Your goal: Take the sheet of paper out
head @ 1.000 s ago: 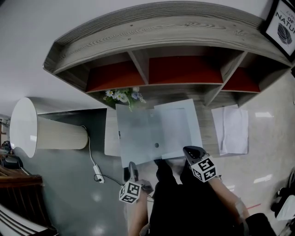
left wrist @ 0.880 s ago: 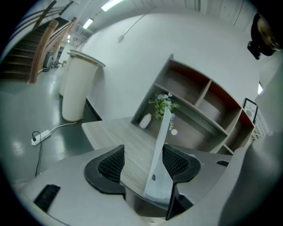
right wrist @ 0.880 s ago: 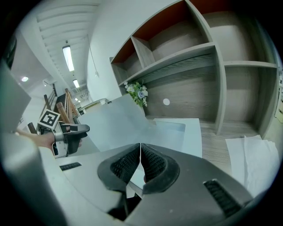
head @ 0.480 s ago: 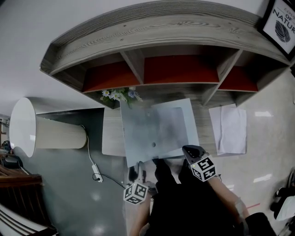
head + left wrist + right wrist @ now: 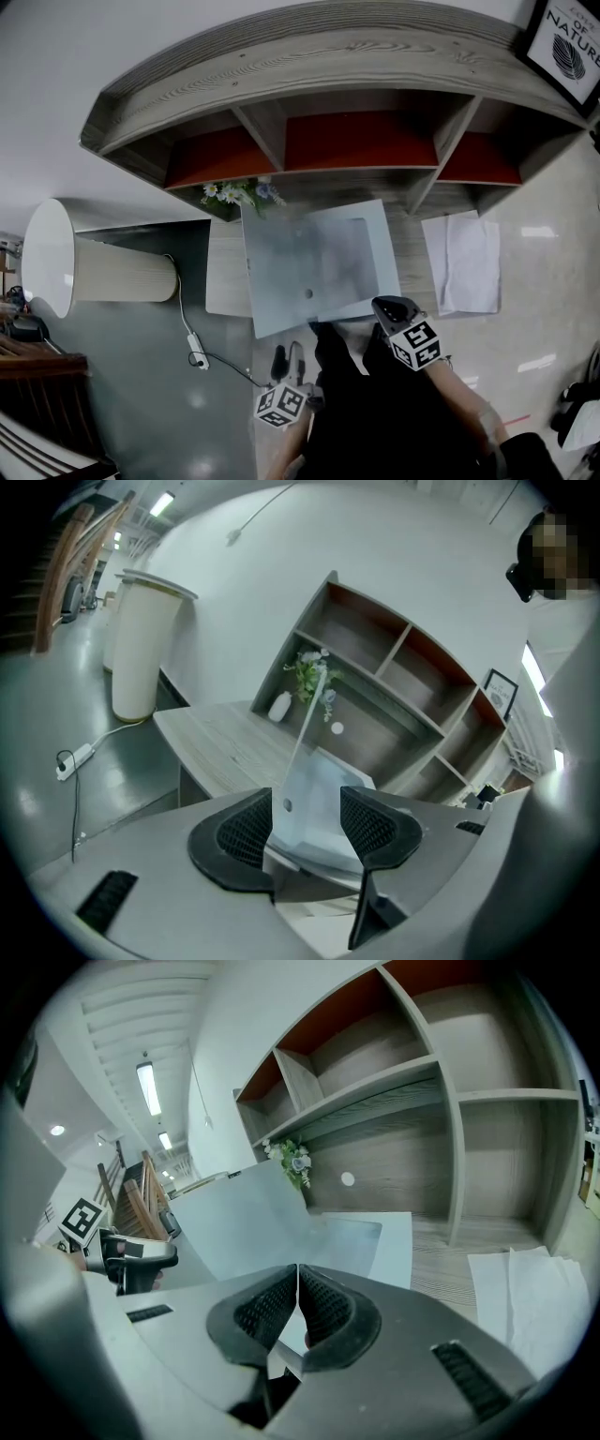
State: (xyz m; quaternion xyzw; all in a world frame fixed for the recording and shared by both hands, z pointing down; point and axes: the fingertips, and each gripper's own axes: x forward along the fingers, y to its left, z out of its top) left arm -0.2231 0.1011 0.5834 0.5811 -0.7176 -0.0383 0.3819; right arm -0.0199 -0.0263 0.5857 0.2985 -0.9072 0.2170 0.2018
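Left gripper [image 5: 287, 354] now lower and further right in head view, clear of translucent folder [image 5: 300, 267]; jaws wide apart, just been closing slightly, gripping nothing. Folder cover swung from left to frame centre. Right gripper [image 5: 297, 1283] unmoved, clamped on cover edge. Sheet of paper [image 5: 386, 272] inside folder, centre of desk [image 5: 230, 272].

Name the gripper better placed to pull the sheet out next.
Left, probably. The right gripper is shut on the folder, anchoring its near edge; the left gripper is free, jaws just closing slightly yet apart around the raised cover, not pressing it.
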